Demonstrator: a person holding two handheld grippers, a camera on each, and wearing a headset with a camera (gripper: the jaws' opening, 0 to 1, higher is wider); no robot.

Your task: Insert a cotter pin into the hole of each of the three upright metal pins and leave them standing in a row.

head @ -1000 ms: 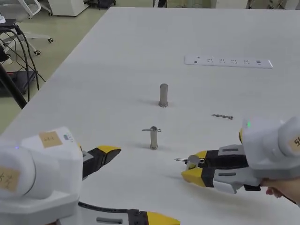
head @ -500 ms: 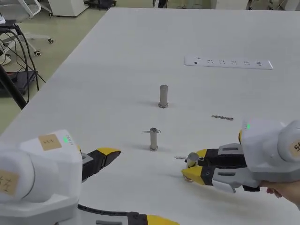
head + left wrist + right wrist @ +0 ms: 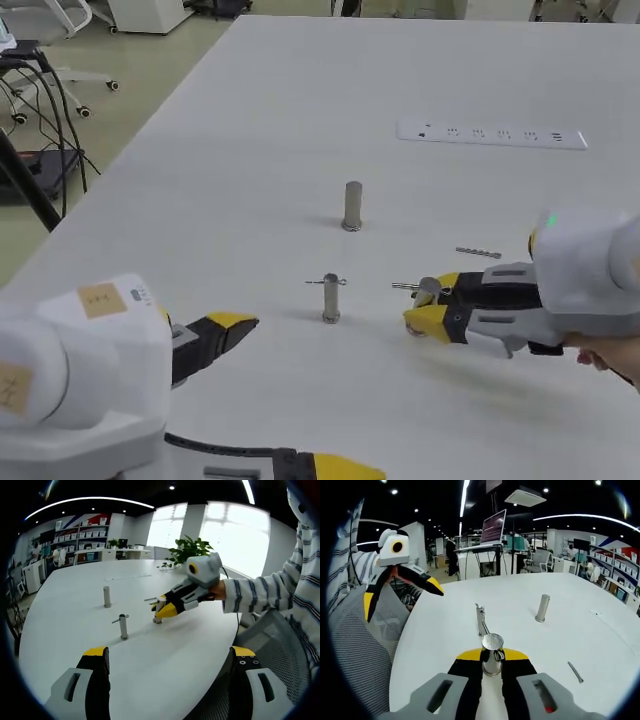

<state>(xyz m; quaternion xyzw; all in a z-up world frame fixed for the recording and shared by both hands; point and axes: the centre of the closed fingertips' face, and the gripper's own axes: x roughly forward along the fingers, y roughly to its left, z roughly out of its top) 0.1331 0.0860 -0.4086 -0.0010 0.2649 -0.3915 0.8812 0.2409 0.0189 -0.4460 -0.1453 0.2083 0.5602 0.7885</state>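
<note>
Two of the three pins look fitted, by my reading. The middle pin [image 3: 331,300], at the centre of the head view, stands with a cotter pin [image 3: 326,281] across its top. The third pin [image 3: 428,291], right of centre, has a thin cotter [image 3: 404,286] poking out near its head. The right gripper [image 3: 424,306] is clamped tight on that third pin, low over the table [image 3: 250,150]. The left gripper [image 3: 170,655] hangs wide apart at the lower left, holding nothing. The bare pin [image 3: 352,206] stands above centre, and a loose cotter pin [image 3: 477,251] lies to its lower right.

I judge the step in hand is setting the third pin down in line with the other two. Next I must lower it squarely and let go without tipping it, then fetch the loose cotter pin for the bare pin.

I cannot tell whether the third pin's base touches the table, nor whether its thin cotter runs fully through. The jaws hide its lower half.
</note>
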